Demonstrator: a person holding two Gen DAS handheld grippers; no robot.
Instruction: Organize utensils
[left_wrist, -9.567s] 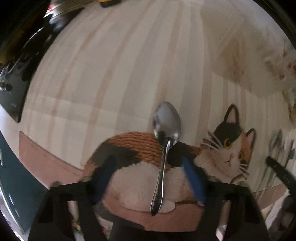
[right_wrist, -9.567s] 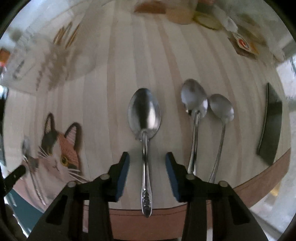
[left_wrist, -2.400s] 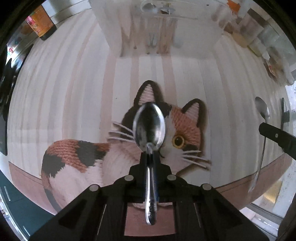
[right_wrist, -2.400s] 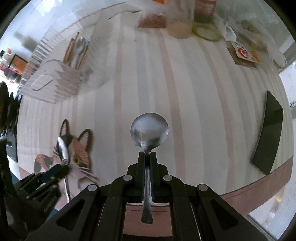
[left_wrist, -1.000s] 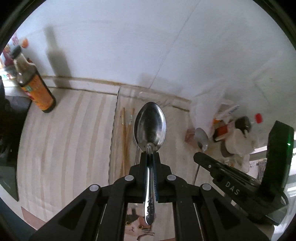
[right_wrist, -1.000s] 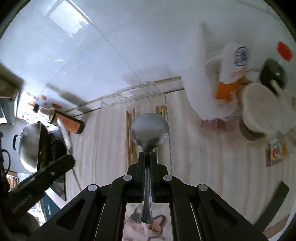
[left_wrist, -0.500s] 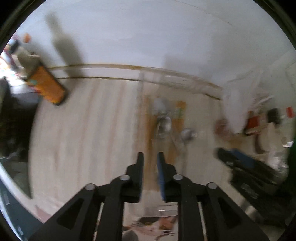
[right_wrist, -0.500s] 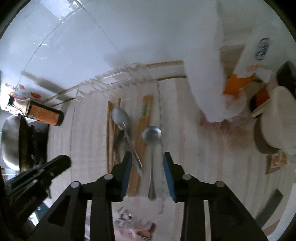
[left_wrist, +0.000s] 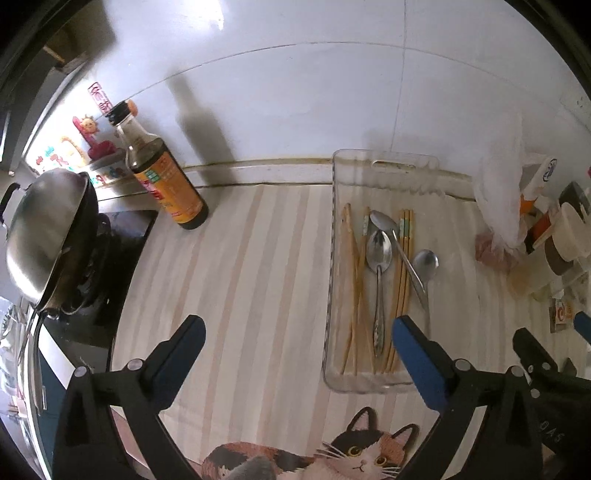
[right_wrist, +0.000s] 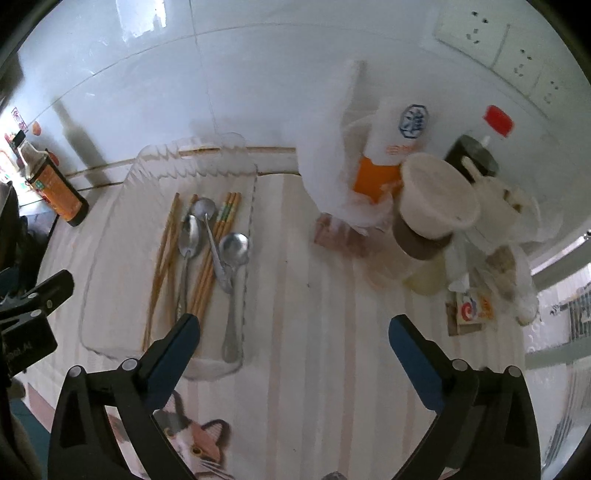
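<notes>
A clear plastic tray (left_wrist: 331, 258) stands on the striped counter against the wall; it also shows in the right wrist view (right_wrist: 110, 236). In it lie three metal spoons (left_wrist: 378, 254) (right_wrist: 233, 247) and several wooden chopsticks (left_wrist: 352, 266) (right_wrist: 164, 254). My left gripper (left_wrist: 295, 343) is wide open and empty, held above the counter left of the tray's near end. My right gripper (right_wrist: 293, 339) is wide open and empty, above the counter right of the tray.
A soy sauce bottle (left_wrist: 162, 173) stands by the wall, with a steel wok lid (left_wrist: 40, 229) on the stove at the left. Bottles, a white bag and tubs (right_wrist: 436, 195) crowd the right. A cat-pattern mat (left_wrist: 332, 458) lies at the near edge.
Both grippers were shut on spoons a second ago; they have let them go into the tray, opened wide and pulled back and up from it.
</notes>
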